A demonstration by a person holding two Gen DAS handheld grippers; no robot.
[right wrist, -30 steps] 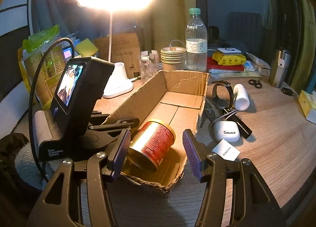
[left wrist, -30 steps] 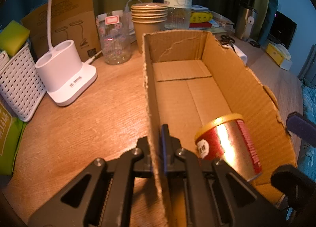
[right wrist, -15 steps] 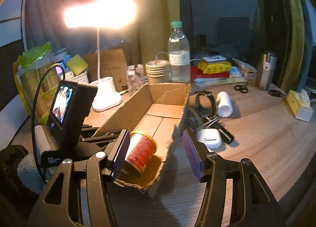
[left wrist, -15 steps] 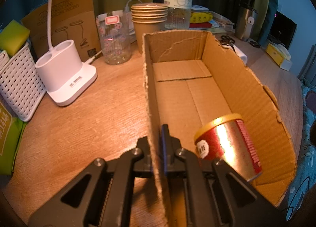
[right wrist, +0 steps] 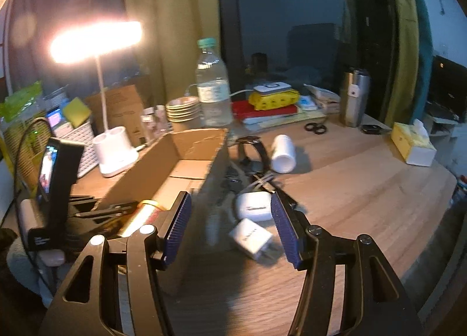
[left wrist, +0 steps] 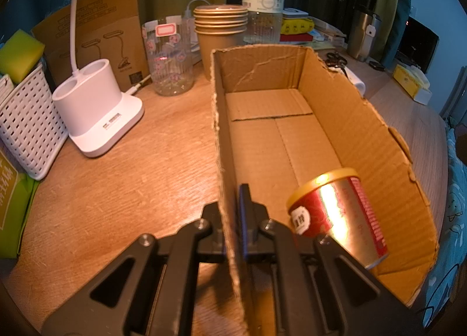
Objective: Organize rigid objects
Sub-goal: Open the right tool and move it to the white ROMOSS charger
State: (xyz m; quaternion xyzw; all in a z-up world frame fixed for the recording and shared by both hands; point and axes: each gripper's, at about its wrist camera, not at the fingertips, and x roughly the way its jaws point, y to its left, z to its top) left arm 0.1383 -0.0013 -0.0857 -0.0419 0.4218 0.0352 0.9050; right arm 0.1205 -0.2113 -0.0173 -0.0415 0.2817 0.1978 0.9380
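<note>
Left tongs (left wrist: pixel 233 219) clamped on cardboard box (left wrist: pixel 335 102) wall (red can (left wrist: pixel 335 216) inside); right tongs (right wrist: pixel 230 228) open, empty, above white charger (right wrist: pixel 251 238).

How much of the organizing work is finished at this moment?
Done: one red can lies inside the cardboard box. In hand: left gripper clamps the box wall; right gripper is open, empty. Left: white charger, earbud case, white bottle on the table.

Can (left wrist: pixel 335 213) lying inside box (left wrist: pixel 350 119), near end; lamp base (left wrist: pixel 99 114) left of box; charger (right wrist: pixel 252 238) right.
</note>
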